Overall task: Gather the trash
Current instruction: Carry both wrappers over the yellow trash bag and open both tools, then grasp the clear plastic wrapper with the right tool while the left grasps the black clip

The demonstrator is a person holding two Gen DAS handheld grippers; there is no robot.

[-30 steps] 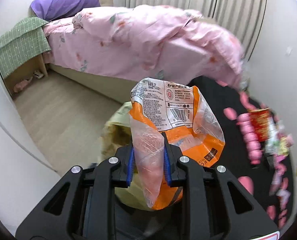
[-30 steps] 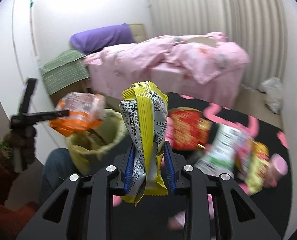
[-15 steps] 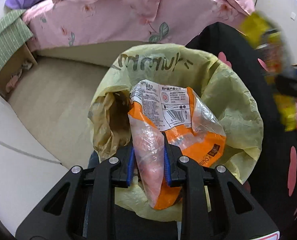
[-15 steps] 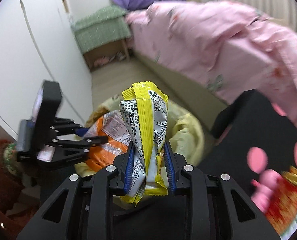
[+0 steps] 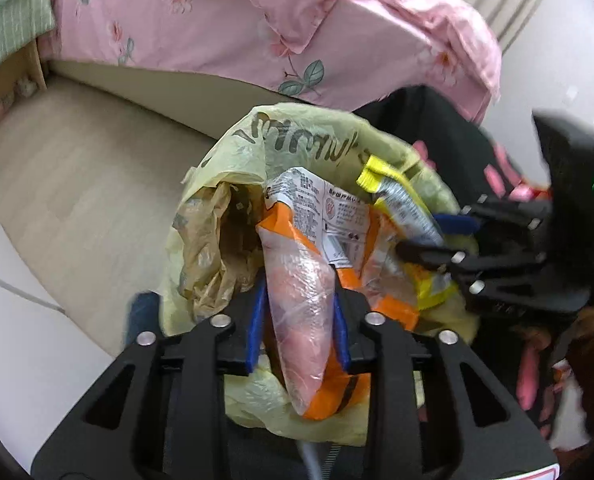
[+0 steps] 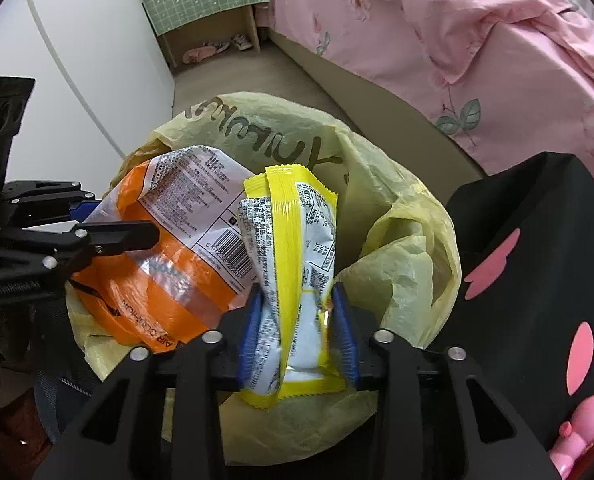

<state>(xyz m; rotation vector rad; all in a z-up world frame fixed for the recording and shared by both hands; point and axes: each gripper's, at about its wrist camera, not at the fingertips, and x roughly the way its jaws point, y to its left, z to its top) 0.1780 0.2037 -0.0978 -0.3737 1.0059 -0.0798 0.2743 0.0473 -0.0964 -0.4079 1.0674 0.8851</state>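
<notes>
Orange-and-clear plastic snack bag (image 5: 297,320) between left gripper (image 5: 297,334) jaws, yellow-and-silver foil wrapper (image 6: 297,280) between right gripper (image 6: 297,332) jaws; both opening, positioned over pale yellow plastic trash bag (image 6: 409,248) for drop.

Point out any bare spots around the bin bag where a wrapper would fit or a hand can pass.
Bare floor lies between the pale yellow plastic bin bag and the pink floral bedspread. Inside the bag, a free pocket sits beside the orange snack packet. The other side is crowded by the yellow wrapper and both tongs.
</notes>
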